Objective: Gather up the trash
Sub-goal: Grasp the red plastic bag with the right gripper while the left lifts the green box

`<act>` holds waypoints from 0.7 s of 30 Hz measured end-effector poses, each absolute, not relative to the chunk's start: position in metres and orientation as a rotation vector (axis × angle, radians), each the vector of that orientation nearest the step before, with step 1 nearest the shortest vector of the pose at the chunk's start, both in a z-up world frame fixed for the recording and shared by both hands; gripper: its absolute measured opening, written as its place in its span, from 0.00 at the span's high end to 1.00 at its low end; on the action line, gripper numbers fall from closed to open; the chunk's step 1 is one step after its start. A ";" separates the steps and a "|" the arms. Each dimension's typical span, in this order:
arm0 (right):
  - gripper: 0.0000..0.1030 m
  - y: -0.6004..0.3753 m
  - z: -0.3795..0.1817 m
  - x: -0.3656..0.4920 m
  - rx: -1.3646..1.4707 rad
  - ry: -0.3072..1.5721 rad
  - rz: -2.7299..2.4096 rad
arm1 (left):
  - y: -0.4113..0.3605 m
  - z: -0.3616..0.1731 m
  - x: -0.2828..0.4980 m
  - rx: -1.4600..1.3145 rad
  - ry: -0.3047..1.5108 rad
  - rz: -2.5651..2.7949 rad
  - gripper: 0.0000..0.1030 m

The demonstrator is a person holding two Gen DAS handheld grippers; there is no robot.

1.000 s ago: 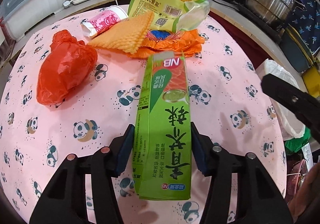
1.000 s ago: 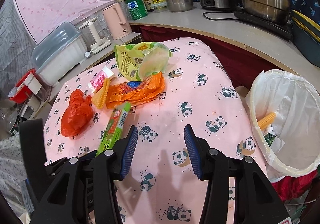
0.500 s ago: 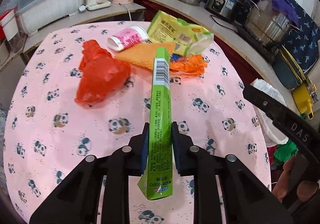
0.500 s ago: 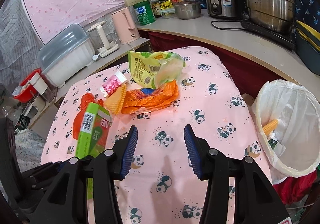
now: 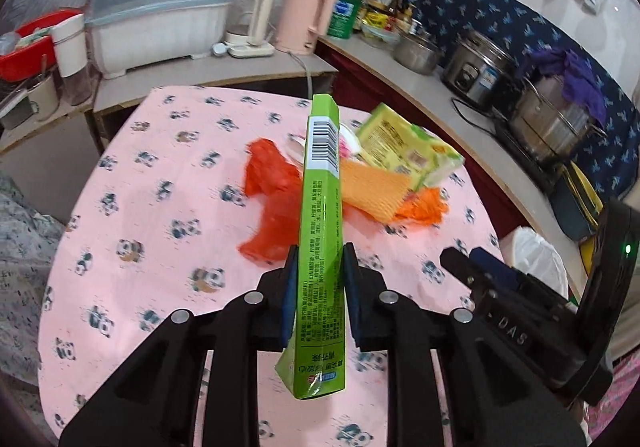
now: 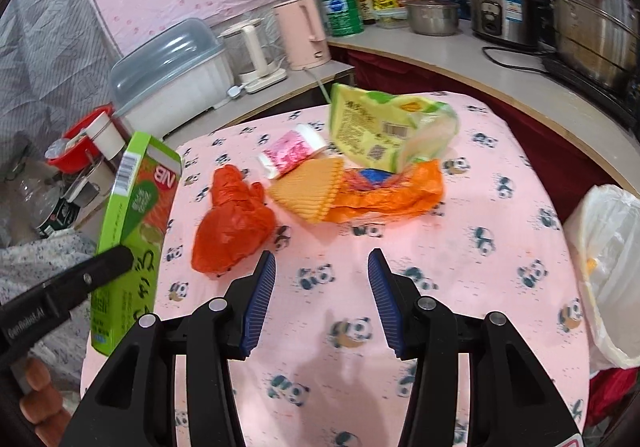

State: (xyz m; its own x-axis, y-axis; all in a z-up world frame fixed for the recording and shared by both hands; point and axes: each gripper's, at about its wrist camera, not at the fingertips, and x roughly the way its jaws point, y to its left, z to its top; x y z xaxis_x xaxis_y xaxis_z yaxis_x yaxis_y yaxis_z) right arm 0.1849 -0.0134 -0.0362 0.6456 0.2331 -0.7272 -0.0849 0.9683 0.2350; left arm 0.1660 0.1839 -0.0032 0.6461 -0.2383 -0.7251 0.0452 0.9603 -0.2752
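So far you have only the green tea carton (image 5: 320,231) clamped in your left gripper (image 5: 319,289) above the table, your right gripper (image 6: 322,299) gapes empty, and the red bag (image 6: 230,231), wrappers and cup still await the lined bin (image 6: 612,247).

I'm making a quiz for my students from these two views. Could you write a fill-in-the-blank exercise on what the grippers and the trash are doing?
1. The left gripper is shut on a ____ carton.
2. The right gripper is open and holds ____.
3. The crumpled red bag lies on a tablecloth printed with ____.
4. The white bin bag sits off the table's ____ side in the right wrist view.

Missing words: green; nothing; pandas; right
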 end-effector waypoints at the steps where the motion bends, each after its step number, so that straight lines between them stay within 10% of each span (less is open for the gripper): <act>1: 0.54 -0.007 -0.037 0.188 0.180 0.853 0.192 | 0.189 -0.003 0.168 -0.243 0.850 -0.150 0.80; 21: 0.38 0.087 -0.087 0.269 0.148 0.973 0.302 | 0.235 -0.027 0.222 -0.248 0.868 -0.064 0.80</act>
State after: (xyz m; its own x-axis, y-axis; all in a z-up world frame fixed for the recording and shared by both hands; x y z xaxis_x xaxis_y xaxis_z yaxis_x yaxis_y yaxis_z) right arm 0.2692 0.0869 -0.0872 0.5255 0.3173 -0.7894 -0.1859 0.9483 0.2574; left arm 0.2222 0.2349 -0.0274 0.6461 -0.1565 -0.7471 -0.0444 0.9694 -0.2414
